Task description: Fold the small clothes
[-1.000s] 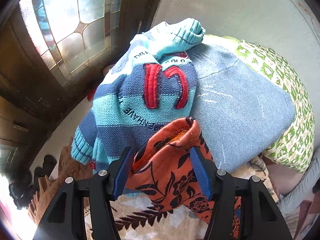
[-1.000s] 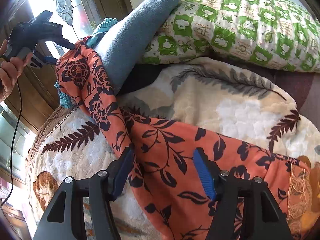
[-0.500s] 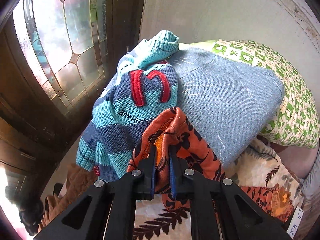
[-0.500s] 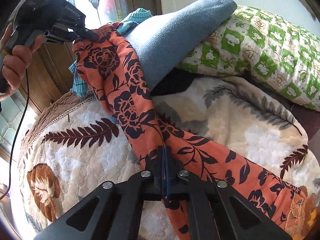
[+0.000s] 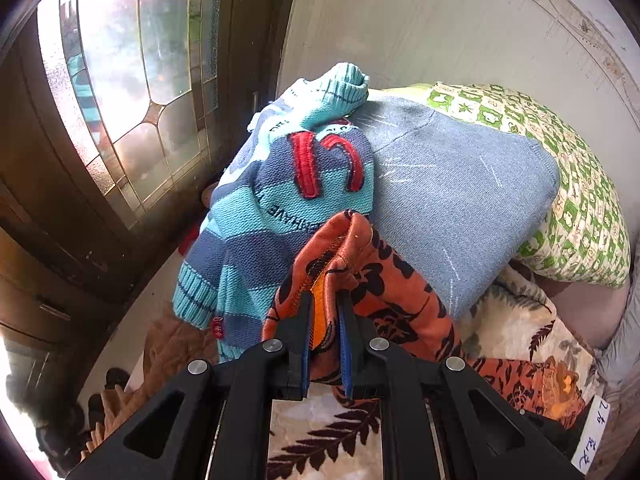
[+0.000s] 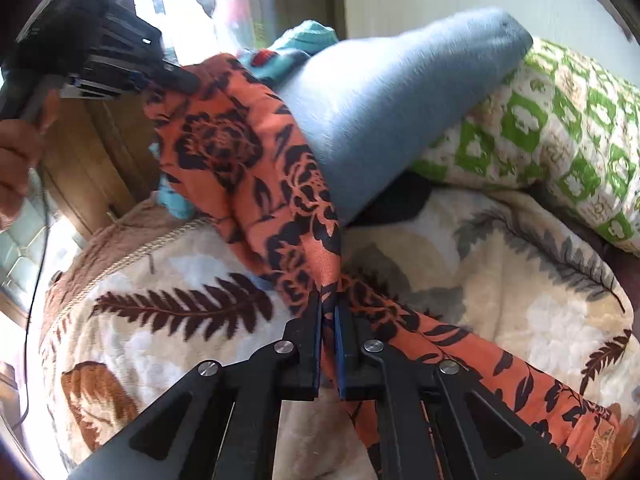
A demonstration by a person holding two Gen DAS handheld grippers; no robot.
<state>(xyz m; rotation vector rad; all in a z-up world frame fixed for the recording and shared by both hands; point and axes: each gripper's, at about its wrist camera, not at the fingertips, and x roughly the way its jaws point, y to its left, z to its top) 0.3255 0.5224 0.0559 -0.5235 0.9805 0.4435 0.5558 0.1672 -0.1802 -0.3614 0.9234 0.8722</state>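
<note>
Careful: with your left hand-held gripper (image 5: 325, 322) and right hand-held gripper (image 6: 328, 320) both clamped on the orange floral garment (image 6: 256, 168), pulling could drag the striped sweater (image 5: 280, 216), upper centre, off its pile.

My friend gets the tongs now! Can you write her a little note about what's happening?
Left tongs: shut on the top edge of the orange flowery cloth.
Right tongs: shut on the same cloth, further down.
The cloth hangs between them, over the leaf blanket; its far end lies on the blanket.
Striped sweater and blue sweater are piled by the green pillow.
Done: cloth gripped.
Left: fold it.
</note>
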